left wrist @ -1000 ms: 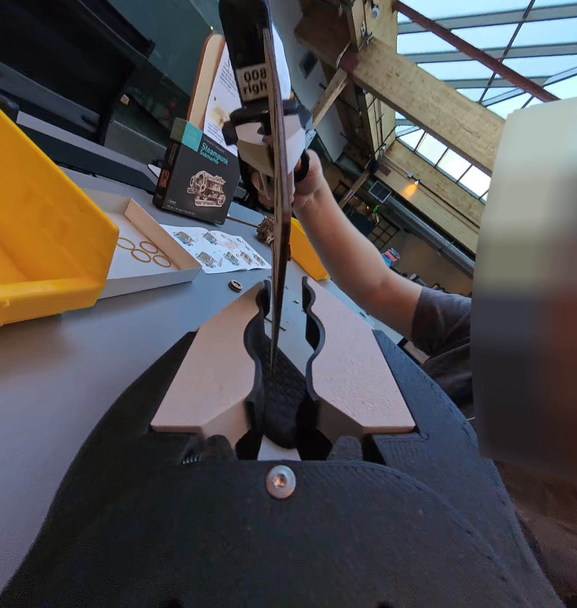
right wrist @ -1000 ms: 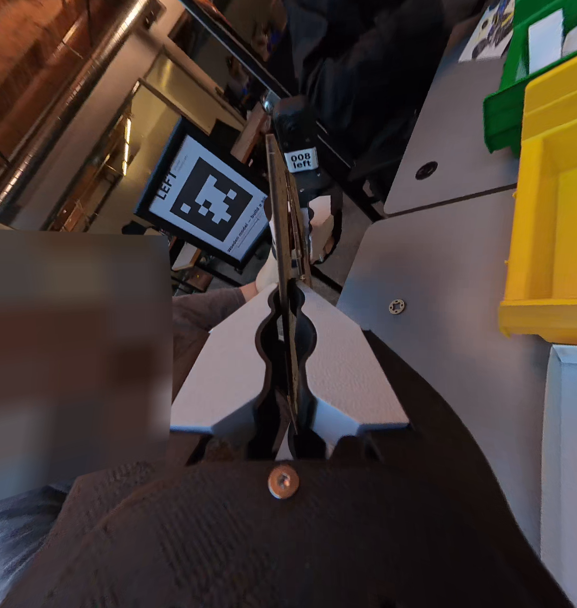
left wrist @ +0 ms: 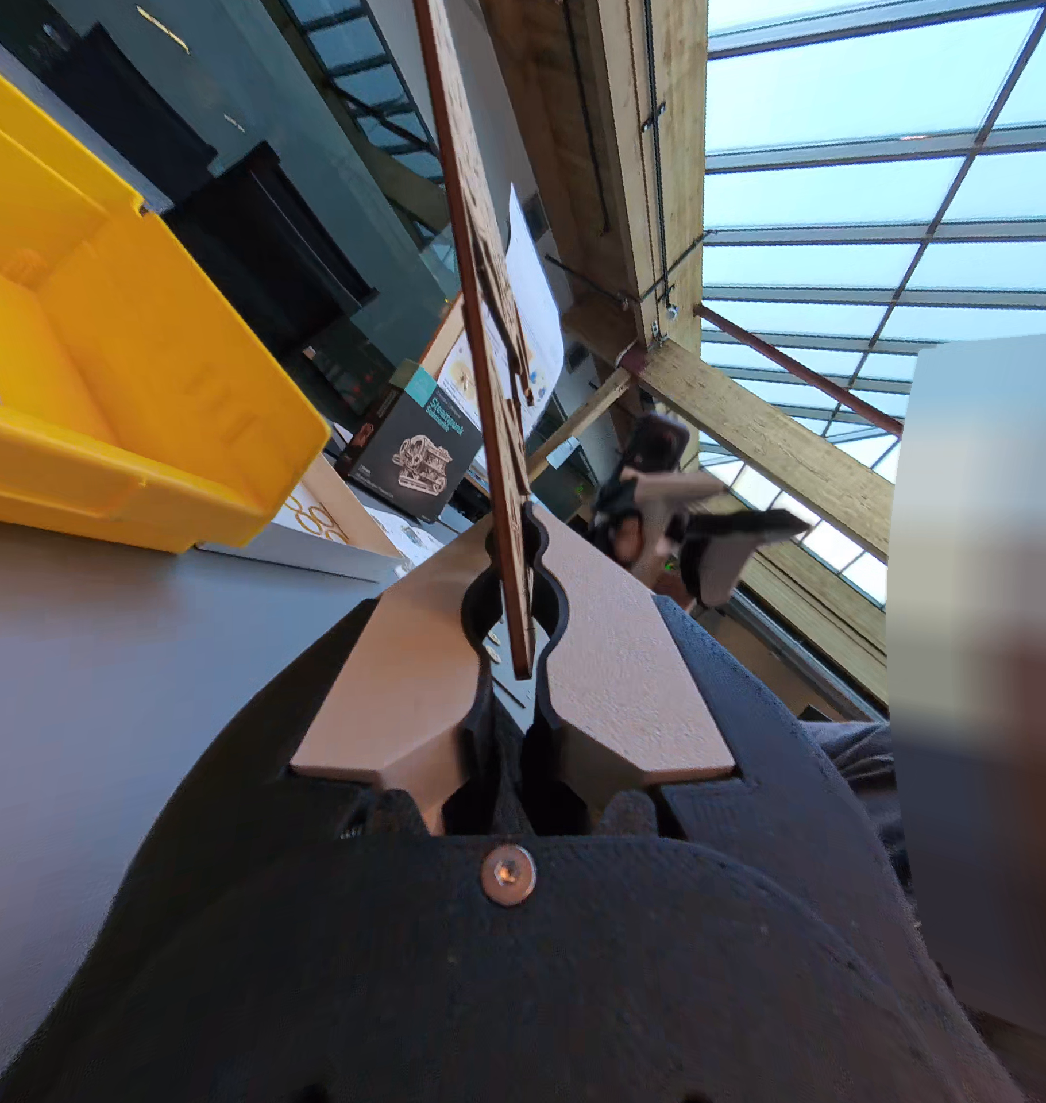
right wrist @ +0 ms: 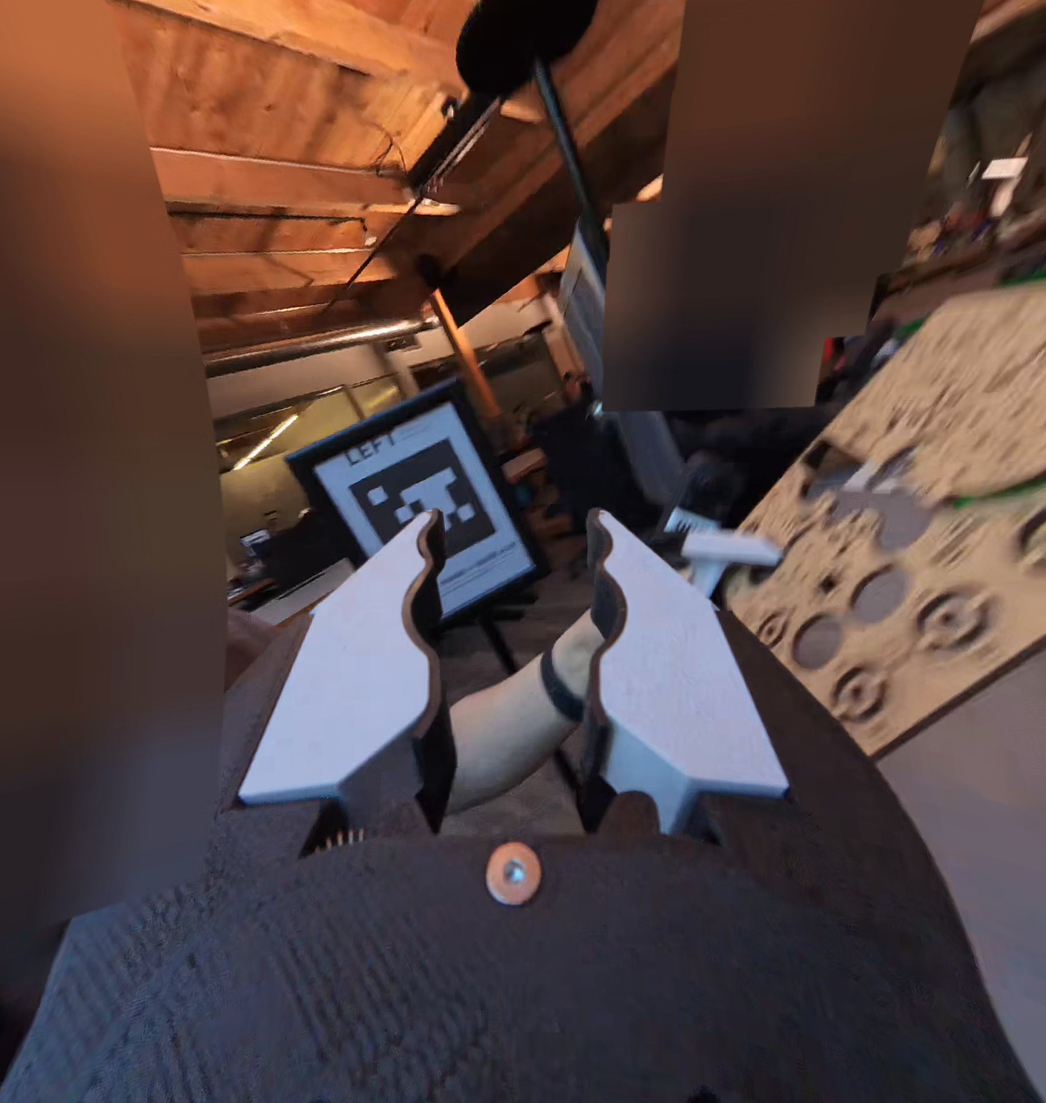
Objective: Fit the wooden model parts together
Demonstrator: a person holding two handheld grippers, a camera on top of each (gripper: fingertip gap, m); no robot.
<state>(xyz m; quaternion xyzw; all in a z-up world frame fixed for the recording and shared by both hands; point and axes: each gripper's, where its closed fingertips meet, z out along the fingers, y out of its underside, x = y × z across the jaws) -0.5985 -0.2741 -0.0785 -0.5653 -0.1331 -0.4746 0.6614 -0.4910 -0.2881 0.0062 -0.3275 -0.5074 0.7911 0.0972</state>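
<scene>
left claw [left wrist: 517,525] clamping wooden sheet [left wrist: 484,310], right claw [right wrist: 511,531] agape

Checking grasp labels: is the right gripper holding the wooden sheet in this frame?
No. The right gripper has its jaws spread with nothing between them, while the wooden sheet sits off to its right side.

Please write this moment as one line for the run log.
left gripper: shut on thin laser-cut wooden parts sheet | right gripper: open, empty | sheet: upright
</scene>
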